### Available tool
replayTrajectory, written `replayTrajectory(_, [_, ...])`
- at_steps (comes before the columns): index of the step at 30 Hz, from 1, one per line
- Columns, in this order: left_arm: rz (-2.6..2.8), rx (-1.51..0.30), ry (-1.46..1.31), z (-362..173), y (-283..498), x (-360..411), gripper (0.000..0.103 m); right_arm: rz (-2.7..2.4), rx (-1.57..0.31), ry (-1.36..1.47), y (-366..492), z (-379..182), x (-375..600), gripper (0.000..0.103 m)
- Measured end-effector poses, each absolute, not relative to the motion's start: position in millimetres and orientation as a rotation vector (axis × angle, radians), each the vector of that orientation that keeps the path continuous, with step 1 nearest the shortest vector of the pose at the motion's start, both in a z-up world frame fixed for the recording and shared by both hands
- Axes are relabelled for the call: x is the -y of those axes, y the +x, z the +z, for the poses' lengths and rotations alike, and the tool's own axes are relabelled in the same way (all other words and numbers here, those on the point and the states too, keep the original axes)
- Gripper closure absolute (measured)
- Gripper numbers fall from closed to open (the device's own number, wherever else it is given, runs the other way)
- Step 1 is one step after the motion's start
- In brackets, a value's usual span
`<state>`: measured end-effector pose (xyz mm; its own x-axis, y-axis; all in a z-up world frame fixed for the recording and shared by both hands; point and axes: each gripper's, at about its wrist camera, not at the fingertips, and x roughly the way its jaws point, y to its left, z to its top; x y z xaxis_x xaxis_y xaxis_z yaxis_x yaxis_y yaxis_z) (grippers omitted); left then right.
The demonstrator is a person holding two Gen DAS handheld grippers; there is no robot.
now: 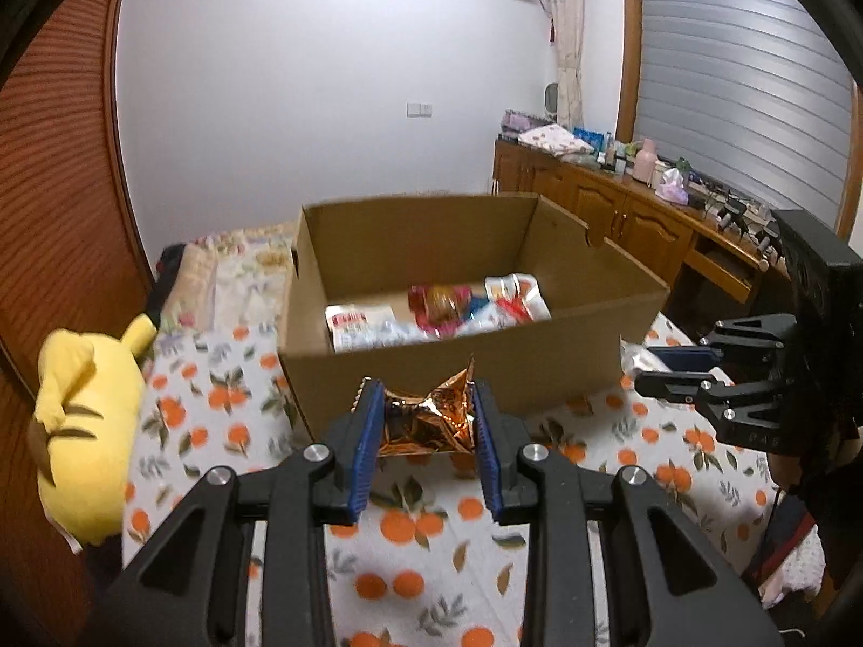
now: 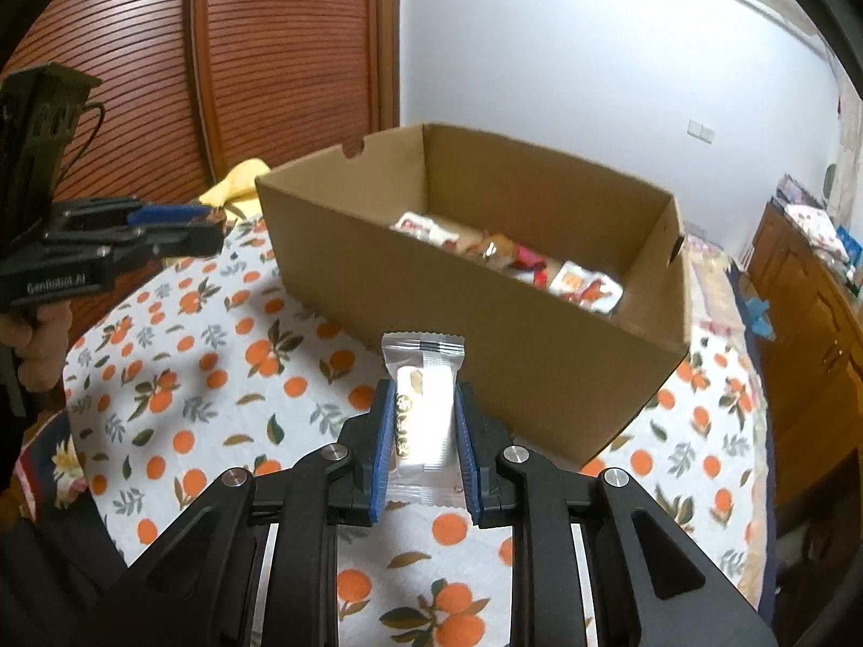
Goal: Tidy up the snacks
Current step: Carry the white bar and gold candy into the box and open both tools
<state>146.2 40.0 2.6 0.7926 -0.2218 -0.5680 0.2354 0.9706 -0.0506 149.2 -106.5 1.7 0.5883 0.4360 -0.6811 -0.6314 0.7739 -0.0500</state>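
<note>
My left gripper point(image 1: 426, 404) is shut on a crumpled orange foil snack packet point(image 1: 426, 418), held above the cloth just in front of the cardboard box point(image 1: 474, 377). My right gripper point(image 2: 420, 404) is shut on a white wrapped snack bar point(image 2: 423, 404), held upright in front of the box's near wall point(image 2: 485, 334). Several snack packets point(image 1: 437, 310) lie on the box floor, also seen in the right wrist view point(image 2: 539, 264). Each gripper shows in the other's view: the right one point(image 1: 655, 366) at the box's right side, the left one point(image 2: 210, 226) at its left.
The box stands on an orange-print tablecloth point(image 1: 410, 528). A yellow plush toy point(image 1: 86, 420) lies at the table's left edge. A wooden cabinet point(image 1: 620, 205) with bottles and clutter runs along the far right wall. A slatted wooden door point(image 2: 269, 54) is behind the table.
</note>
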Motion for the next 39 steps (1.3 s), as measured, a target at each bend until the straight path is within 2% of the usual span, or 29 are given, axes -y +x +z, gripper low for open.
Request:
replayTrajectory(20, [-0.219, -0.573, 0.051, 20, 220, -45, 0.072, 0.642, -0.596, -0.32, 198, 41, 101, 0.083])
replayTrajectory(39, [-0.219, -0.626, 0.045, -5, 271, -39, 0.069, 0.62, -0.638, -0.269, 262, 23, 93, 0.082])
